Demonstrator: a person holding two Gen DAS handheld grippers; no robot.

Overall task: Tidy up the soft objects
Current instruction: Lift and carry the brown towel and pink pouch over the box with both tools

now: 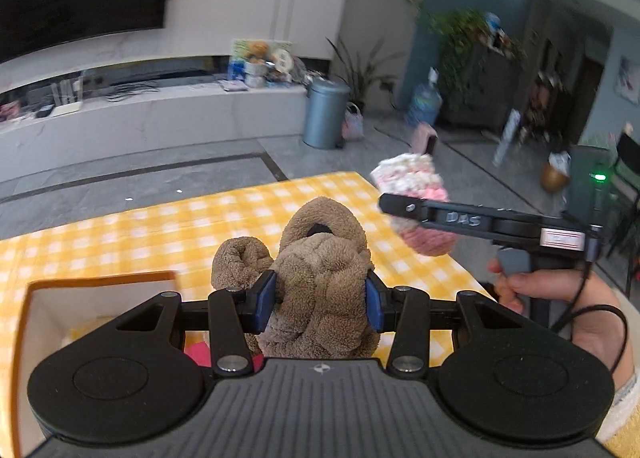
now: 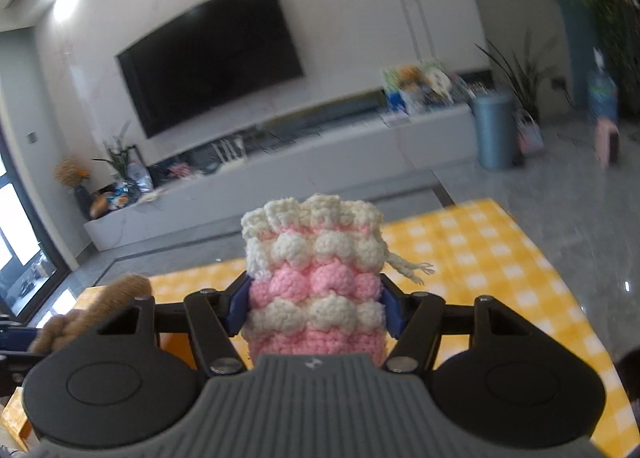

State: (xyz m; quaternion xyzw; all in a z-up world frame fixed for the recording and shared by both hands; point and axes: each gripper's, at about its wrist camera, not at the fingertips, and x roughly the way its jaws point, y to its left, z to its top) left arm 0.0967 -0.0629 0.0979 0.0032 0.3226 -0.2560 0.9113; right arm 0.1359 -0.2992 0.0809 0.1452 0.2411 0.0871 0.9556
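Observation:
My left gripper (image 1: 320, 300) is shut on a brown fuzzy plush (image 1: 320, 270), its blue pads pressed into both sides; the plush hangs above the yellow checked tablecloth (image 1: 160, 226). My right gripper (image 2: 314, 308) is shut on a pink and cream crocheted pouch (image 2: 314, 266), held upright in the air over the cloth (image 2: 480, 258). In the left wrist view the right gripper (image 1: 404, 206) sits to the right with the pouch (image 1: 408, 178) in it, a hand on its handle. The brown plush (image 2: 100, 306) shows at the left edge of the right wrist view.
An orange-rimmed box (image 1: 44, 310) with a white inside stands at the near left of the table, holding something pink. Beyond the table: grey floor, a long white TV bench (image 1: 160, 114), a blue bin (image 1: 324, 114), plants, and a black TV (image 2: 212, 54).

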